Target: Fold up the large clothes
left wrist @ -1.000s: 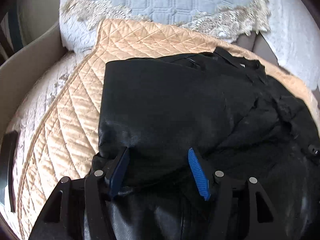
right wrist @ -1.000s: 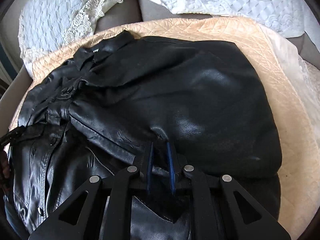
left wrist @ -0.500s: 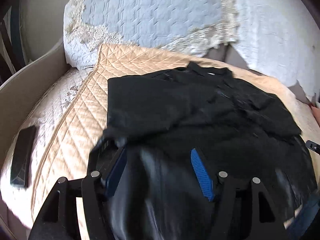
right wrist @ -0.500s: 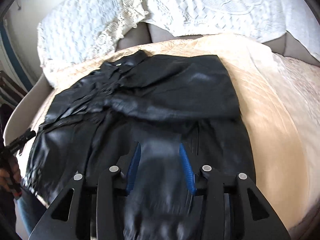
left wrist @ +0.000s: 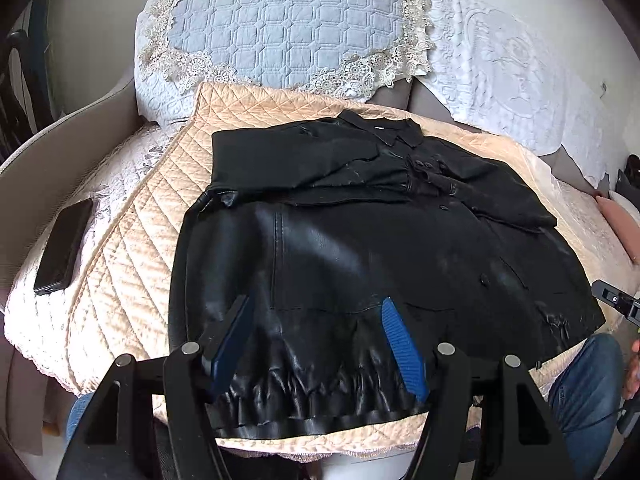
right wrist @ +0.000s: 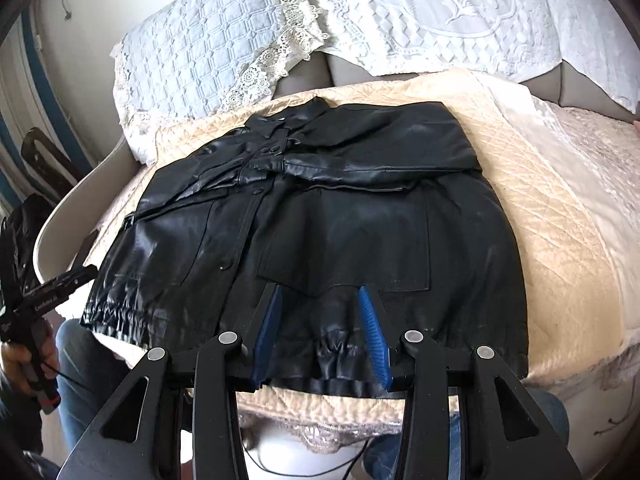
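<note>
1. Both tongs hang above the near hem with nothing pinched: the left gripper (left wrist: 316, 344) is spread wide, and the right gripper (right wrist: 322, 334) has just been opening, its blue pads (right wrist: 372, 336) clear of the leather.
2. Spread flat on the peach quilt (left wrist: 132, 248) lies the black leather jacket (left wrist: 360, 248), collar toward 12 o'clock, both sleeves folded across its chest (gathered hem toward 6 o'clock).
3. At 9 o'clock of the jacket in the left wrist view, a dark phone (left wrist: 64, 246) rests on the white lace cover.
4. Beyond, at 12 o'clock, stands a pale blue quilted cushion (left wrist: 288, 28).
</note>
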`<action>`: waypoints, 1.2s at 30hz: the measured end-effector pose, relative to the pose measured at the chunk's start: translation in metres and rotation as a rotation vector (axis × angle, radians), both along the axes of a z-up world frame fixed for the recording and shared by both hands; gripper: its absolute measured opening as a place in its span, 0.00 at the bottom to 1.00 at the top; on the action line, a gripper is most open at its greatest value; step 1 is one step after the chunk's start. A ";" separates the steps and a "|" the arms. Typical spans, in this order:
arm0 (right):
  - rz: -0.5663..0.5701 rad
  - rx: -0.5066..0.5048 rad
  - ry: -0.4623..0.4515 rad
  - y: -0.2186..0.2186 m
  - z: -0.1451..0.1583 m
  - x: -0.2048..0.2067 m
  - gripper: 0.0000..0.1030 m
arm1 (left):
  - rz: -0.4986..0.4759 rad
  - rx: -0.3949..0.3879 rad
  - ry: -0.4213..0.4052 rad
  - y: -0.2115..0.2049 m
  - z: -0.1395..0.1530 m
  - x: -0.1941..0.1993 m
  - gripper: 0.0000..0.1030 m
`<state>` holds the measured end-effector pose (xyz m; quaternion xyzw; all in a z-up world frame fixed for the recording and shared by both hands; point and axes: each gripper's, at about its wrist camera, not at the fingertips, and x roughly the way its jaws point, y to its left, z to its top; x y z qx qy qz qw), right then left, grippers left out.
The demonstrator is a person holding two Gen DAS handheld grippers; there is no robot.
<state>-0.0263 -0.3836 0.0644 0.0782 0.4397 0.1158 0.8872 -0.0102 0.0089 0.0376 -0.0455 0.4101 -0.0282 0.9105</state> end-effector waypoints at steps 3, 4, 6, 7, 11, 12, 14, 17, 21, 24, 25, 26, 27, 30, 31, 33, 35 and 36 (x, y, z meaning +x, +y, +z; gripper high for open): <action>-0.011 0.010 0.005 -0.001 -0.001 -0.003 0.40 | 0.013 -0.005 -0.004 0.004 0.001 -0.004 0.67; -0.015 0.014 0.008 -0.002 -0.001 -0.003 0.43 | 0.018 -0.003 -0.003 0.005 0.001 -0.006 0.67; -0.026 0.012 0.009 -0.005 -0.003 -0.004 0.49 | 0.021 0.003 0.000 0.006 -0.001 -0.008 0.67; -0.030 0.012 0.009 -0.006 -0.003 -0.004 0.50 | 0.023 0.007 0.003 0.007 -0.002 -0.009 0.67; -0.062 0.030 0.027 -0.019 -0.009 -0.001 0.51 | 0.039 0.035 0.014 0.013 -0.005 -0.007 0.67; -0.072 0.037 0.032 -0.023 -0.011 0.000 0.52 | 0.046 0.041 0.015 0.015 -0.006 -0.006 0.67; -0.101 0.045 0.048 -0.037 -0.017 0.005 0.54 | 0.064 0.049 0.023 0.024 -0.009 -0.003 0.68; -0.139 0.044 0.057 -0.059 -0.022 0.011 0.55 | 0.100 0.062 0.043 0.041 -0.017 0.004 0.69; -0.204 0.013 0.072 -0.094 -0.031 0.022 0.55 | 0.143 0.072 0.093 0.063 -0.034 0.015 0.69; -0.249 0.024 0.100 -0.119 -0.042 0.029 0.55 | 0.168 0.049 0.128 0.075 -0.045 0.021 0.69; -0.259 0.032 0.114 -0.125 -0.046 0.031 0.55 | 0.173 0.032 0.138 0.079 -0.049 0.022 0.69; -0.269 0.040 0.136 -0.130 -0.052 0.033 0.55 | 0.177 0.017 0.147 0.081 -0.052 0.022 0.69; -0.275 0.071 0.167 -0.135 -0.057 0.036 0.55 | 0.179 0.009 0.154 0.082 -0.055 0.022 0.69; -0.270 0.129 0.180 -0.139 -0.060 0.034 0.56 | 0.167 0.016 0.143 0.078 -0.056 0.020 0.69; -0.255 0.144 0.188 -0.137 -0.061 0.033 0.56 | 0.159 0.008 0.145 0.076 -0.056 0.018 0.70; -0.209 0.211 0.210 -0.130 -0.062 0.026 0.56 | 0.126 -0.031 0.142 0.072 -0.055 0.012 0.70; -0.182 0.240 0.217 -0.123 -0.063 0.019 0.58 | 0.108 -0.068 0.139 0.071 -0.053 0.004 0.70; -0.171 0.252 0.218 -0.120 -0.062 0.015 0.58 | 0.101 -0.091 0.141 0.070 -0.053 0.002 0.70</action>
